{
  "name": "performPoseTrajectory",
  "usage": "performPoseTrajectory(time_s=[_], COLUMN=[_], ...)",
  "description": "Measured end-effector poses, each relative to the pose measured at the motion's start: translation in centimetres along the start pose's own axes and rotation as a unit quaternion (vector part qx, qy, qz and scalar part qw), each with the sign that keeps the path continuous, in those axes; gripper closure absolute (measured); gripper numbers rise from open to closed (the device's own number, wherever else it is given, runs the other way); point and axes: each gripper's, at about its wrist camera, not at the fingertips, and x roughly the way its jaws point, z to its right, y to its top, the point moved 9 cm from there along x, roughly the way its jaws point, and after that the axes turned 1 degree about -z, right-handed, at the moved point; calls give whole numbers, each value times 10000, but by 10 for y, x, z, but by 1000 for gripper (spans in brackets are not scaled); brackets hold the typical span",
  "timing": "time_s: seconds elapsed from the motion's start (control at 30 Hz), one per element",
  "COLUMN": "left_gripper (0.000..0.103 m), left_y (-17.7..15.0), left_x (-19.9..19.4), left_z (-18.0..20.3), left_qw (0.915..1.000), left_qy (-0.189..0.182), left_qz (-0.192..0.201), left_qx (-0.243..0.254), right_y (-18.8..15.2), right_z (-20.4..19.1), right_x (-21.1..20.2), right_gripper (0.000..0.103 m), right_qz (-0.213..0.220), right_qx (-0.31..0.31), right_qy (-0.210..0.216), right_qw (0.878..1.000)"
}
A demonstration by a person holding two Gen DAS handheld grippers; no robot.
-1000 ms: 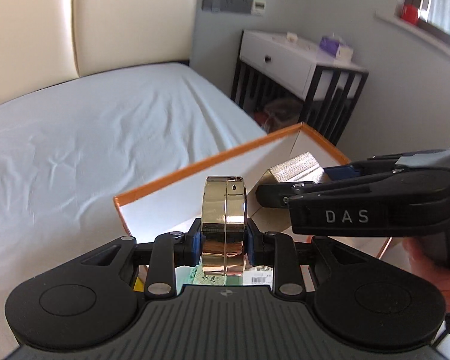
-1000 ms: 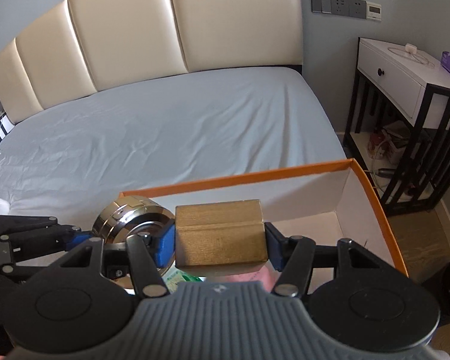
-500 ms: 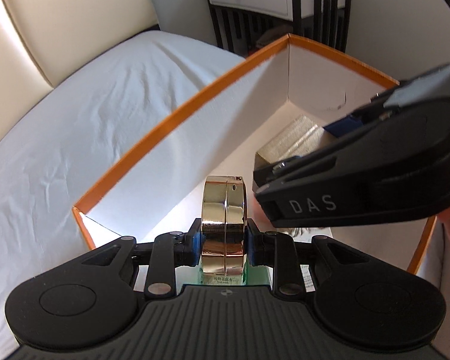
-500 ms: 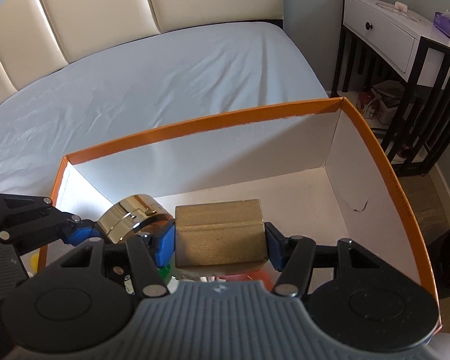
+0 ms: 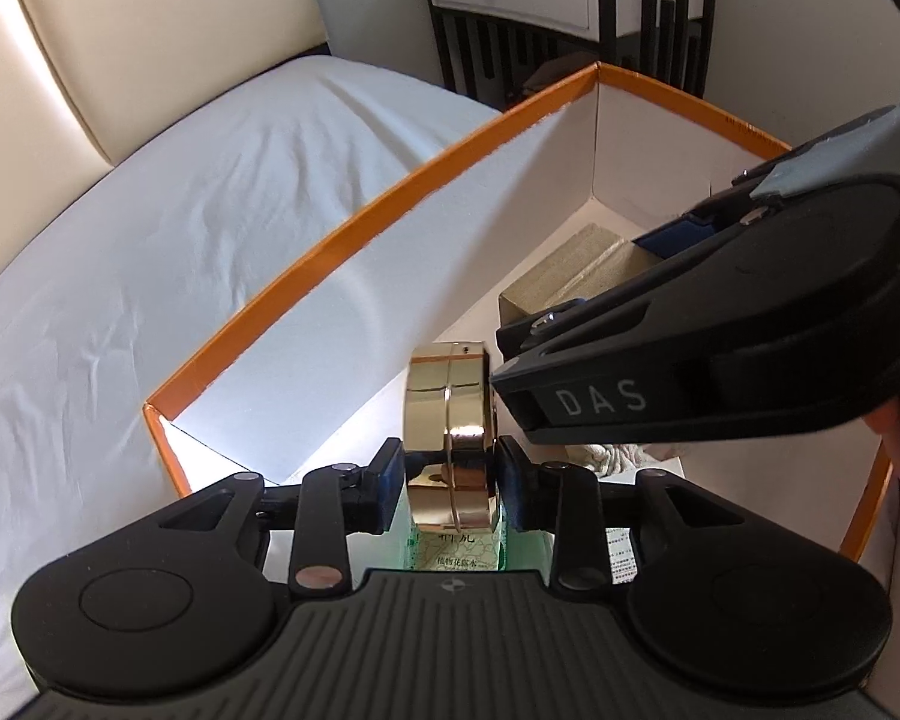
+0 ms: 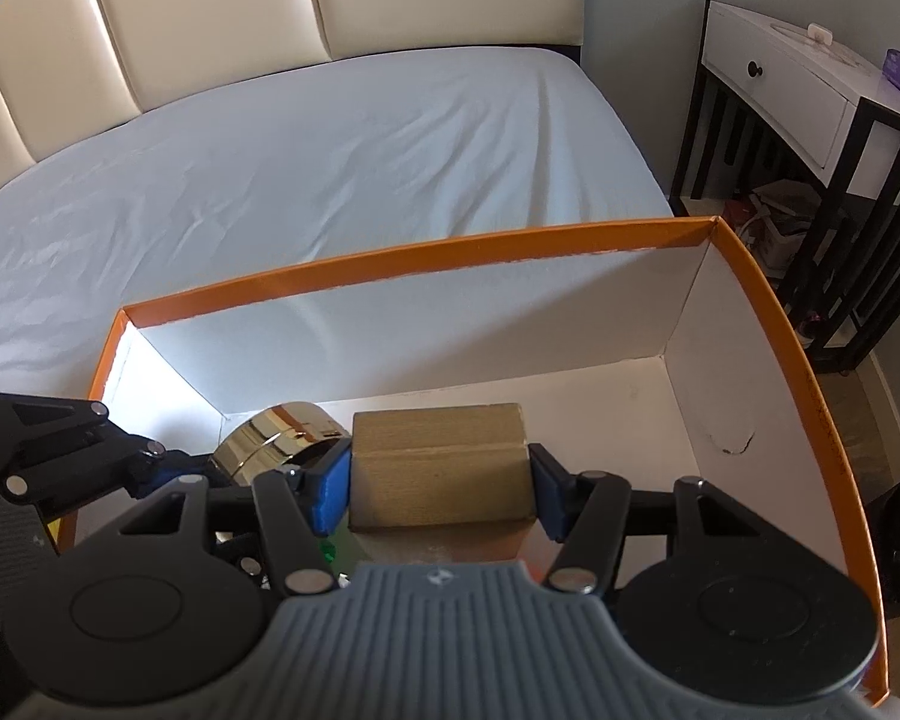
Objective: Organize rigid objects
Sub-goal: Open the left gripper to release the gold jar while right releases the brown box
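My left gripper (image 5: 449,471) is shut on a shiny gold round case (image 5: 450,420), held on edge inside the orange-rimmed white box (image 5: 342,228). My right gripper (image 6: 441,480) is shut on a tan wooden block (image 6: 441,462), also inside the box (image 6: 744,276). The two grippers are side by side, the right one just to the right of the left. The gold case (image 6: 276,432) and the left gripper (image 6: 144,462) show at the left in the right wrist view. The block (image 5: 576,270) and the right gripper show in the left wrist view.
The box sits on a bed with a pale blue sheet (image 6: 330,150) and a cream headboard (image 6: 210,12). A white and black side table (image 6: 810,90) stands to the right. A green labelled item (image 5: 450,552) and white cloth (image 5: 612,456) lie in the box below the grippers.
Both grippers have moved forward and down over the box rim into the box, each still holding its object. The box walls now surround them.
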Motion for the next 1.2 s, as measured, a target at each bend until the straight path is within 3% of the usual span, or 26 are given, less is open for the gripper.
performPoseTrajectory(time_s=[0.07, 0.3, 0.53, 0.63, 0.8, 0.93, 1.2], left_gripper=[50, 49, 45, 47, 64, 70, 70], left_y=[0, -1, -10, -20, -42, -48, -51], left_x=[-7, -43, -79, -79, -61, -53, -41], left_z=[-2, -22, -67, -88, -109, -106, -100], left_qw=[9998, 9952, 9786, 9659, 9476, 9443, 9410], left_qy=[-9, -97, 78, -25, -244, -434, -545], left_qz=[176, 719, 1190, 1166, 836, 702, 572], left_qx=[-62, -649, -1675, -2312, -3074, -3186, -3292], right_y=[0, 2, 2, 3, 5, 7, 18], right_z=[0, -2, -6, -8, -12, -16, -34], right_x=[0, -1, 1, 1, 3, 6, 15], right_gripper=[44, 44, 44, 44, 44, 44, 44], right_qz=[10, 3, 4, 8, 46, 52, 60], right_qx=[-1, 5, -27, -47, -111, -135, -182], right_qy=[-17, -48, -124, -156, -207, -219, -61], right_qw=[10000, 10000, 9999, 9999, 9997, 9997, 9998])
